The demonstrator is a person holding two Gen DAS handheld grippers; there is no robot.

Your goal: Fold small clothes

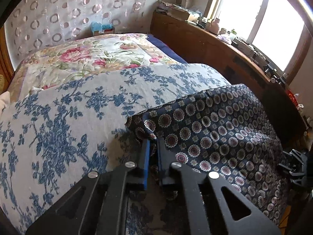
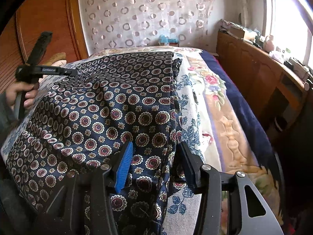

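A navy garment point(image 1: 215, 129) with round red-and-white medallions lies spread on a white cloth with blue flowers point(image 1: 78, 107). In the left wrist view my left gripper point(image 1: 153, 141) is shut, its tips at the garment's near left corner, pinching the edge of the fabric. The right wrist view shows the same gripper point(image 2: 73, 72), held by a hand point(image 2: 21, 96), touching that corner. My right gripper point(image 2: 156, 146) is open over the garment's point(image 2: 117, 101) right edge. Fabric lies between its blue pad point(image 2: 125, 164) and the black finger point(image 2: 187, 162), and neither presses on it.
Beyond the blue-flowered cloth point(image 2: 187, 133), a quilt with pink flowers point(image 1: 88, 54) covers the bed. A wooden ledge point(image 1: 215, 45) crowded with small items runs along the right under a bright window. A wooden wardrobe point(image 2: 49, 19) stands at the left, a circle-patterned curtain point(image 2: 146, 15) behind.
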